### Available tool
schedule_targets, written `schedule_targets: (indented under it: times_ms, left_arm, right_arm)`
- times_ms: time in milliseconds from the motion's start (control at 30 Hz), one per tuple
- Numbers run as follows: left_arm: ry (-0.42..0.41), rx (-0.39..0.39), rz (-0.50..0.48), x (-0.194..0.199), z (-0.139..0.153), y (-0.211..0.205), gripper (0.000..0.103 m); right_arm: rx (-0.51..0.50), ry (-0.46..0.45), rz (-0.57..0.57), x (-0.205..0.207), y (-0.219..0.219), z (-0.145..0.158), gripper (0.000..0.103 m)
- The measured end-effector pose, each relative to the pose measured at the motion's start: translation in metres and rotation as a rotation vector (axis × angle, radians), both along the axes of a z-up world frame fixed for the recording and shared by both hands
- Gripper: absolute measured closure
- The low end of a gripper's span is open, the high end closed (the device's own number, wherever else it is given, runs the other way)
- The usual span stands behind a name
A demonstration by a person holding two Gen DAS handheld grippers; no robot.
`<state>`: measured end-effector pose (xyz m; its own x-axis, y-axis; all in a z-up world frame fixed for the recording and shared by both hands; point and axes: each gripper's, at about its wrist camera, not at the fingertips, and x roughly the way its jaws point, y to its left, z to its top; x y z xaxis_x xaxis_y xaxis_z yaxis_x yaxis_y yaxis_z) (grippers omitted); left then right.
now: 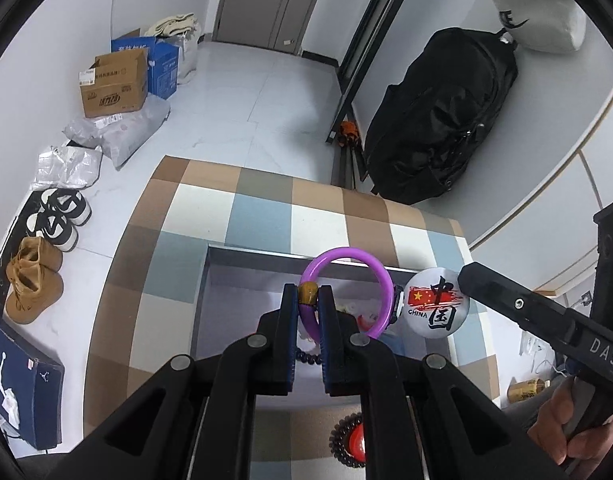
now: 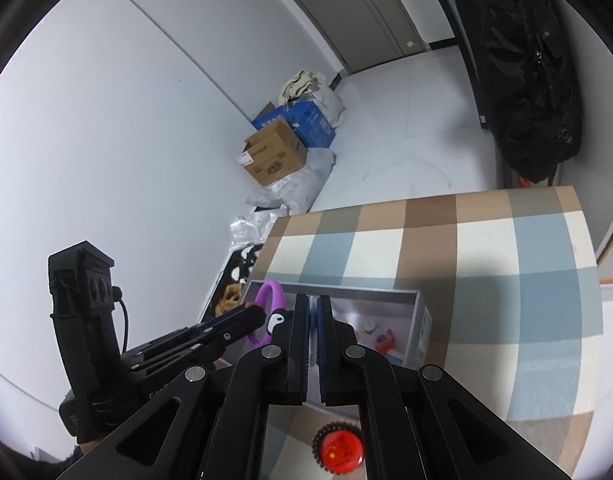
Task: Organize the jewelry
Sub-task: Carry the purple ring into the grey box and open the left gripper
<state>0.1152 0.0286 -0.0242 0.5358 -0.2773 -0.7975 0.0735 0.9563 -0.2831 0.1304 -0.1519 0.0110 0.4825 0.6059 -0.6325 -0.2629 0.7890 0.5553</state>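
My left gripper (image 1: pixel 309 294) is shut on a purple bangle (image 1: pixel 370 268) with an amber bead, held over an open grey box (image 1: pixel 218 276) on the checked table. My right gripper (image 2: pixel 312 308) is shut on the edge of a round white badge (image 1: pixel 437 303) printed with a red flag and "CHINA", held beside the bangle above the box. The badge shows edge-on between the right fingers (image 2: pixel 302 320). The box (image 2: pixel 418 312) holds small items, among them a dark bead string (image 1: pixel 306 357). A red badge ringed by a dark bead bracelet (image 2: pixel 338 448) lies on the table near me.
The checked tablecloth (image 1: pixel 266 216) covers a small table with its edges close to the box. On the floor are cardboard boxes (image 1: pixel 114 84), shoes (image 1: pixel 58 216) and a black backpack (image 1: pixel 438 120) against the wall.
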Motion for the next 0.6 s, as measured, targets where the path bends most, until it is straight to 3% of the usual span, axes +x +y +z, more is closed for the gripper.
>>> schedule_targets:
  times_ms: [100, 300, 533, 600]
  left_arm:
    - [0.007, 0.041, -0.005, 0.003, -0.003, -0.004, 0.098]
    - [0.049, 0.019, -0.018, 0.008, -0.010, -0.008, 0.098]
    - [0.080, -0.104, -0.016, 0.015, -0.012, -0.004, 0.098]
    - [0.104, -0.152, -0.024, 0.018, -0.013, -0.004, 0.093]
  right_arm:
    - [-0.007, 0.014, 0.001, 0.006, 0.000, -0.004, 0.100]
    - [-0.007, 0.031, -0.004, 0.013, -0.001, -0.009, 0.100]
    - [-0.011, 0.037, -0.011, 0.017, -0.001, -0.011, 0.100]
    - [-0.010, 0.035, -0.018, 0.017, -0.002, -0.011, 0.100]
